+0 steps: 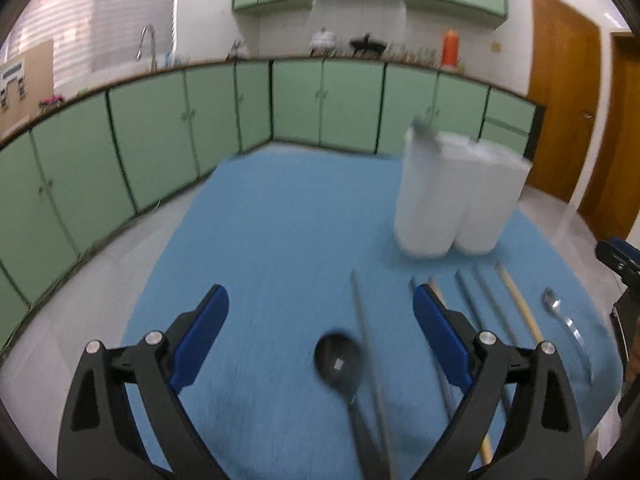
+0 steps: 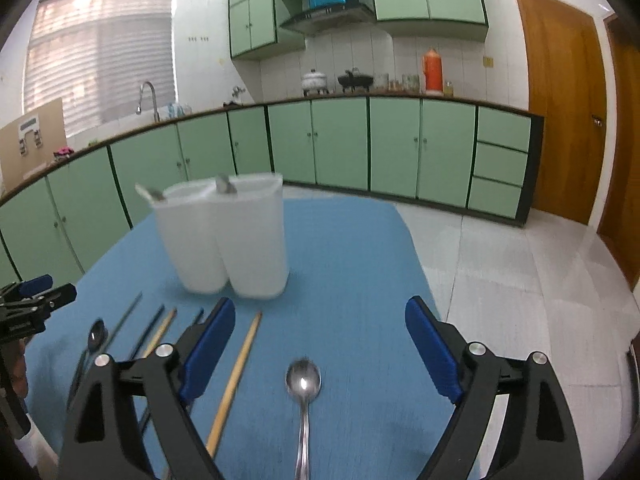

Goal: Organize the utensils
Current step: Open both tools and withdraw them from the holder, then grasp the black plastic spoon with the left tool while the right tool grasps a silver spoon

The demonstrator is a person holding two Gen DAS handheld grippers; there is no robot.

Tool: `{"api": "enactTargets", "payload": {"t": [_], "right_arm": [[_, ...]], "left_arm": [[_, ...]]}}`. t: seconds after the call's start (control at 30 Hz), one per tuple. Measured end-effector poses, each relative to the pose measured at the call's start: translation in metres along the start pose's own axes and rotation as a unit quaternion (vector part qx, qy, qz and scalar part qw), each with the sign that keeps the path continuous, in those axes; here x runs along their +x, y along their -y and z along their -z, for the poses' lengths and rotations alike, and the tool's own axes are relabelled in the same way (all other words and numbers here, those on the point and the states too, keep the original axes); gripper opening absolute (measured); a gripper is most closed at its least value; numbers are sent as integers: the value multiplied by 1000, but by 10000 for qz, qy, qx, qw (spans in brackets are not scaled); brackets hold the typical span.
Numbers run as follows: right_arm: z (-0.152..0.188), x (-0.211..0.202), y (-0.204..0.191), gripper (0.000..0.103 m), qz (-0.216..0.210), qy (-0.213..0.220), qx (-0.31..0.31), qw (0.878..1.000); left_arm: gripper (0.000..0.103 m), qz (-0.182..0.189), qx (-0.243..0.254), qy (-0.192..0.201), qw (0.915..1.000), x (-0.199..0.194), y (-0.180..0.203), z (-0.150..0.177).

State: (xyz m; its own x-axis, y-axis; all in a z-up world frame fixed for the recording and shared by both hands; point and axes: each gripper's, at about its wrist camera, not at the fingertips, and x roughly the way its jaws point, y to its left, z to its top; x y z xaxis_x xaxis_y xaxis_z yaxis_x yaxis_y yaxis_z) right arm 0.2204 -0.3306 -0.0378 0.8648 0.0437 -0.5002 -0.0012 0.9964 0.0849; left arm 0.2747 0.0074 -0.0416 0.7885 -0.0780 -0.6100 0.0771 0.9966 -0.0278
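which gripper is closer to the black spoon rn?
Left. The black spoon lies on the cloth between the open fingers of the left gripper. The right gripper hovers over the silver spoon, several chopsticks away.

Left gripper (image 1: 320,324) wide open, black spoon (image 1: 339,362) below — white holder (image 1: 456,196) beyond

A home kitchen: green cabinets (image 2: 340,140), sink faucet (image 2: 147,98), range hood (image 2: 328,16).

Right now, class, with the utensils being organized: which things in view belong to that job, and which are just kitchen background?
Belongs to the job:
- white holder
- silver spoon
- black spoon
- wooden chopstick
- metal chopsticks

Just background:
- orange thermos
- faucet
- white pot
- wooden door
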Motion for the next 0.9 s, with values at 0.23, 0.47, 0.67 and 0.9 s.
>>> {"api": "enactTargets", "payload": {"t": [0.23,0.47,0.67,0.9], "right_arm": [[21,2,-5,85,1,-217,-41,9998],[28,8,-7,85,57,-364,-128,9992],[29,13,-7,85,52,-407,-153,9990],[30,16,-9,85,38,-413,-160,9990]], "left_arm": [[74,-130,-84,-545,9984,13,-8,20],[65,-159,-136,-835,9963,30,-10,24],[64,-128,-120,-938,9954,40,-7,24],[65,-123,-188,-978,9949,46,-5,18]]}}
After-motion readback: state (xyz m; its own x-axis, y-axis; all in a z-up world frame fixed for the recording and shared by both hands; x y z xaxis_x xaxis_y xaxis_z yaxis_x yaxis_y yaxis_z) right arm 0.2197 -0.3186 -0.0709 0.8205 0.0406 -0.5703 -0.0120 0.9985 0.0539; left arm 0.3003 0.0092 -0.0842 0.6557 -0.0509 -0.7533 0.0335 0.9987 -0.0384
